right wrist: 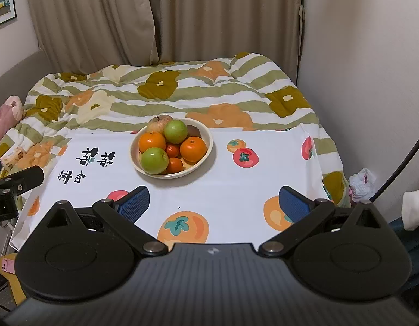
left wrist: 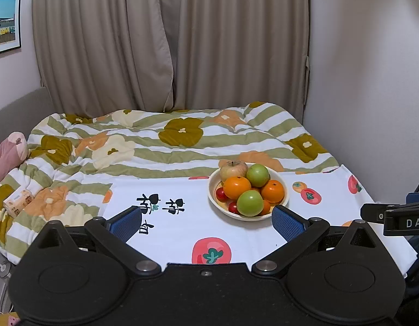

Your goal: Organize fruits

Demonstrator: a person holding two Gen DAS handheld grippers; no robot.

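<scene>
Cream-coloured bowl (right wrist: 171, 175) sits a bit left of centre in the right wrist view, on a white cloth (right wrist: 223, 190) printed with tomatoes and persimmons, and it's heaped. Two green apples (right wrist: 154, 160) (right wrist: 176, 131), a few oranges (right wrist: 193, 149), a pale yellowish apple (right wrist: 158, 125) at the back, something brown tucked behind on the right that I can't identify. In the left wrist view the same bowl (left wrist: 248, 218) is right of centre, and small red fruits (left wrist: 221, 194) peek out low on its left side.

Both tongs are wide open and holding nothing. The left gripper (left wrist: 206, 224) hangs near the bowl's front edge, its right pad close to the rim. The right gripper (right wrist: 214, 203) hovers over bare cloth, well short of the bowl.

What worries me is the pile itself. Everything's round and stacked, so pulling a lower orange probably sends the top apples rolling. The front green apple (left wrist: 250, 203) sits high and near the rim, and I'd guess it's first to go over. The cloth seems to lie over a lumpy floral duvet (right wrist: 182, 92), so anything that escapes likely keeps rolling, maybe off the right edge near the wall. Smooth skins between flat pads could also squirt out if the squeeze is off-centre. I'd also watch that left pad; a nudge to the rim could shift or tip the bowl on that soft base.
</scene>
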